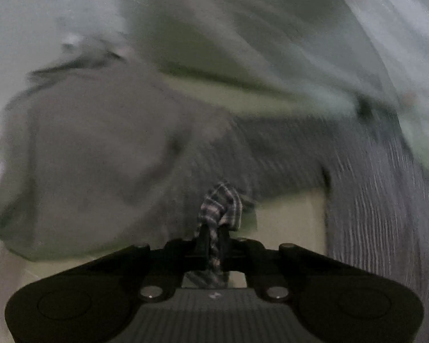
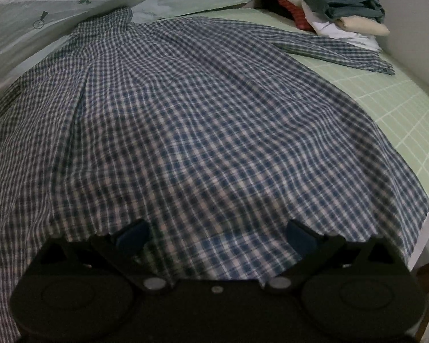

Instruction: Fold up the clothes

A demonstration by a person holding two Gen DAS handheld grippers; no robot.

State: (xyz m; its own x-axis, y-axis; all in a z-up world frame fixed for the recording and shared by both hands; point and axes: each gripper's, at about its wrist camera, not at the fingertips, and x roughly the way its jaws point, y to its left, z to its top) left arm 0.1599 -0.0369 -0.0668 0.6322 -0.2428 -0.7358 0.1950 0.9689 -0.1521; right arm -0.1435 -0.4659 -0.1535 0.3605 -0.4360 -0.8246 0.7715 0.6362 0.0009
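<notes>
Here, left gripper (image 1: 214, 237) pinched tight on bunched checked shirt (image 2: 186, 131) cloth; right gripper (image 2: 216, 238) spread wide, empty. Risk: thin pinch slipping, spoiling fold.

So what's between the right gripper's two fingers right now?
In the right wrist view, the right gripper stands open, and only the checked shirt lies flat between its fingers; the pads do not press it.
</notes>
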